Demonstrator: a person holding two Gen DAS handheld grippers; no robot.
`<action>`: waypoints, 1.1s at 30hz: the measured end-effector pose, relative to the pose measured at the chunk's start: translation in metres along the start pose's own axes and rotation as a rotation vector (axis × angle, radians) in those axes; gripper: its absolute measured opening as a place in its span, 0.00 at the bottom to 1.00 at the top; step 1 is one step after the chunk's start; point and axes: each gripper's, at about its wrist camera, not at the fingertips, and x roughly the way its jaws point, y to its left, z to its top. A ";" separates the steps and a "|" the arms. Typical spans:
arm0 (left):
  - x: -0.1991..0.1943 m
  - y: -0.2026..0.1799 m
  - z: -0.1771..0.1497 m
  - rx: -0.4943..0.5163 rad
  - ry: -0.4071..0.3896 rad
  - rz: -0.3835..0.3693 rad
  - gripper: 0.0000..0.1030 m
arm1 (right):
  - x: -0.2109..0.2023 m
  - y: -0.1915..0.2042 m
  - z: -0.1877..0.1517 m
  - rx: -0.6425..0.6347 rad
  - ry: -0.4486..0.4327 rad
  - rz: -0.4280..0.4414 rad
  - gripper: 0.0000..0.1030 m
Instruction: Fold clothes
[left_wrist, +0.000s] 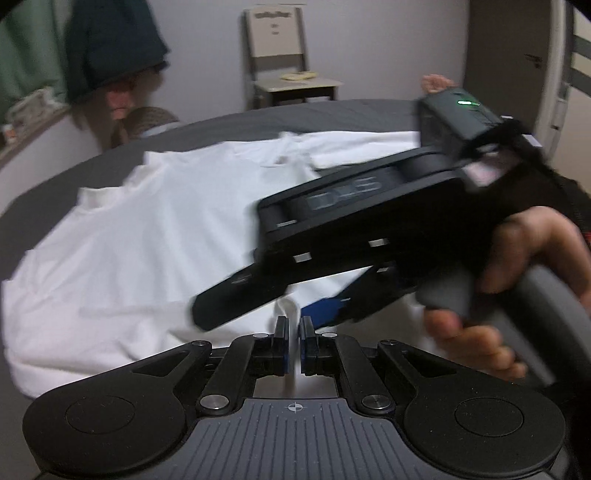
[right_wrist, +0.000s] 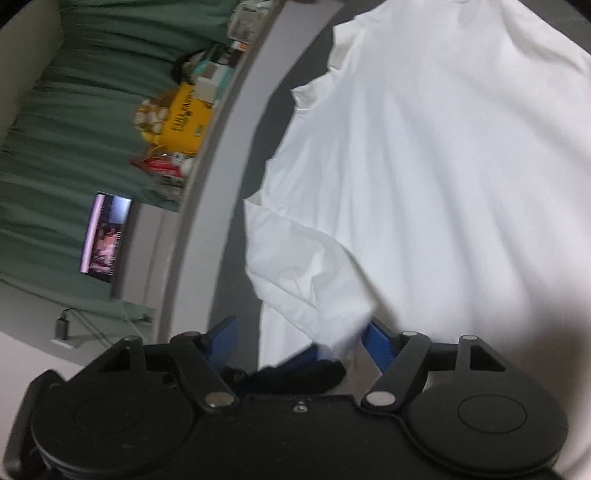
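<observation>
A white shirt (left_wrist: 166, 221) lies spread on a dark grey bed (left_wrist: 332, 114). In the left wrist view my left gripper (left_wrist: 293, 325) is shut on a thin raised fold of the shirt near its front edge. My right gripper (left_wrist: 255, 314), held by a hand (left_wrist: 517, 251), crosses just above and in front of it, tilted. In the right wrist view the right gripper (right_wrist: 303, 338) stands open, blue pads (right_wrist: 380, 343) wide apart. Between them is a bunched fold of the shirt (right_wrist: 424, 184) and what looks like the left gripper's tip (right_wrist: 306, 360).
A wooden chair (left_wrist: 288, 66) stands by the wall beyond the bed, and a dark jacket (left_wrist: 110, 44) hangs at the left. A ledge with a yellow box (right_wrist: 188, 114) and green curtains (right_wrist: 74, 110) runs along the bed's side (right_wrist: 266, 122). A door (left_wrist: 517, 55) is at the right.
</observation>
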 end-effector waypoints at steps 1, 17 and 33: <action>0.001 -0.004 0.000 0.015 0.015 -0.009 0.03 | -0.001 -0.003 0.000 0.002 -0.004 -0.012 0.65; -0.038 0.062 -0.030 -0.328 0.076 0.077 0.04 | -0.006 -0.038 0.000 0.130 -0.074 -0.087 0.29; -0.007 0.106 -0.050 -0.513 0.115 0.295 0.04 | -0.053 -0.016 0.003 0.115 -0.249 0.070 0.05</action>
